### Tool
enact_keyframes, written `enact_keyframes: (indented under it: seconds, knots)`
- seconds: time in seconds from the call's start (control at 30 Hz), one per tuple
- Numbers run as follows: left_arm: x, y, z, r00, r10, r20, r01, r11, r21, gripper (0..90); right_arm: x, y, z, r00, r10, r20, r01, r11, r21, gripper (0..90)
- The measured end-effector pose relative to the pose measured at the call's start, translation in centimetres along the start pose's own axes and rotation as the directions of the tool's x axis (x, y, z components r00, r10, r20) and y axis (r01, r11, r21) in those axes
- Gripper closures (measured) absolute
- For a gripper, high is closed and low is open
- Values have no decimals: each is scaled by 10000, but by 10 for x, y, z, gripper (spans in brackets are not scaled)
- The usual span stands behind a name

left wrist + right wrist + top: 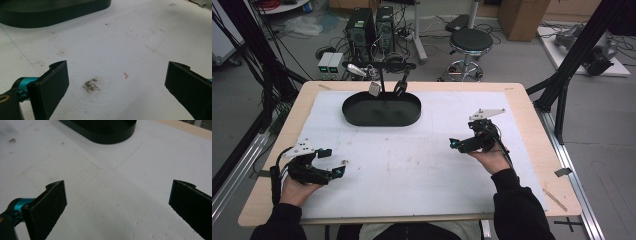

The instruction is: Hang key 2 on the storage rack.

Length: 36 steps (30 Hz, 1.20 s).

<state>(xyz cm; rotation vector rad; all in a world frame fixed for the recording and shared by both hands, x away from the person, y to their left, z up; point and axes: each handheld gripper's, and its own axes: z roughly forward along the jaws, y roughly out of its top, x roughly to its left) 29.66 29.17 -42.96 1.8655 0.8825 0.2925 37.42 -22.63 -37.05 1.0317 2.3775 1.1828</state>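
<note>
L gripper [331, 162] & R gripper [455, 144]: jaws apart, nothing held, both well short of black tray [349, 116]; work judged barely begun.

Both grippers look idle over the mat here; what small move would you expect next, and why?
Probably the right gripper reaching forward toward the black oval tray and the hanging pieces on the rack behind it. Both it and the left gripper have jaws wide open, holding nothing, above the bare white mat, and the tray lies ahead of both.
</note>
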Motion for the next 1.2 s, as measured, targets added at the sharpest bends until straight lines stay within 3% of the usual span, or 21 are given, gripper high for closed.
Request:
enact_keyframes:
  seconds: [0.3, 0.77, 1.1, 1.2]
  knots:
    - [-1, 0, 0, 10000, -13, 65, 13, 10000, 52, 58, 0, -35, 2, 9993, 316, -205, -313, 9994, 158, 7]
    - [-1, 0, 2, 9999, 57, 146, -60, 9997, 219, 58, -4, -80, -27, 9959, 905, 53, -905, 9959, 53, 8]
    - [-1, -1, 3, 9997, 53, 246, -62, 9993, 374, 58, -5, -90, -42, 9961, 723, 502, -718, 9973, -129, 7]
    - [1, -1, 5, 9996, 75, 289, -87, 9990, 428, 58, -2, -91, -41, 9977, 343, 590, -339, 9994, -71, 8]
